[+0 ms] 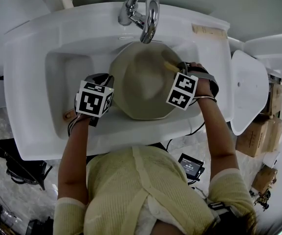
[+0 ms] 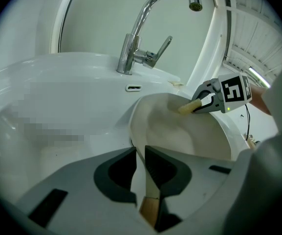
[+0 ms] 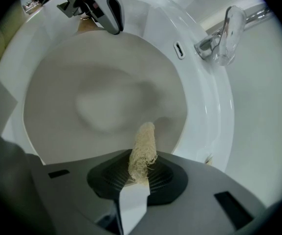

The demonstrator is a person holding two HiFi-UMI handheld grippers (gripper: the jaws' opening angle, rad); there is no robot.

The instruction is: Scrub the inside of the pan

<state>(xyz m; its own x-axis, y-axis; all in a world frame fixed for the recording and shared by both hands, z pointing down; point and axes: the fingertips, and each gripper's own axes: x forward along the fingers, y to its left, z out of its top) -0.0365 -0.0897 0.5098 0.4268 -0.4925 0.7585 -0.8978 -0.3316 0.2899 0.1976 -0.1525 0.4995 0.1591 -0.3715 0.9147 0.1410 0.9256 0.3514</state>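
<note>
A round cream pan (image 1: 141,82) lies tilted in the white sink (image 1: 48,72), under the faucet. My left gripper (image 1: 105,80) is at the pan's left edge, shut on the pan's handle where it meets the rim (image 2: 140,153); the handle's wooden end (image 1: 70,115) sticks out behind it. My right gripper (image 1: 180,68) comes in from the right, shut on a pale fibrous scrubber (image 3: 143,148). The scrubber's tip rests against the inside wall of the pan (image 3: 101,102) near its far right rim. From the left gripper view the scrubber (image 2: 189,106) shows in the right gripper (image 2: 204,102).
A chrome faucet (image 1: 143,13) arches over the pan's far side. The basin's overflow slot (image 2: 134,87) sits behind the pan. A white rounded fixture (image 1: 250,92) stands right of the sink, with cardboard boxes (image 1: 258,136) on the floor beyond.
</note>
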